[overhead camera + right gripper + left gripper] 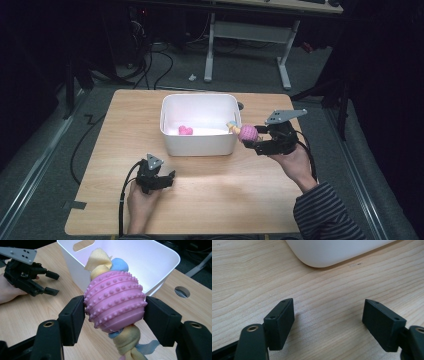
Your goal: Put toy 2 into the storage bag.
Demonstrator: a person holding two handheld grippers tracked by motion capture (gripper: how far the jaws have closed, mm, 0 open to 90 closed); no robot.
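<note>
My right gripper (114, 308) is shut on a pink knobbly ball toy (115, 305) with yellow and blue fabric tails. In the high view that toy (248, 133) hangs just off the right wall of the white bin (199, 144), above the table, with the right gripper (251, 136) behind it. A pink heart-shaped thing (185, 130) lies inside the bin. My left gripper (171, 179) rests low over the table near the front left, open with nothing between its jaws. Bare wood and the bin's corner (324, 255) lie ahead of the left gripper (328, 323).
The wooden table (225, 195) has open room in front of the bin and at the left. A round cable hole (182, 291) sits in the table beyond the bin. Another desk's legs (284, 65) and cables lie on the floor behind.
</note>
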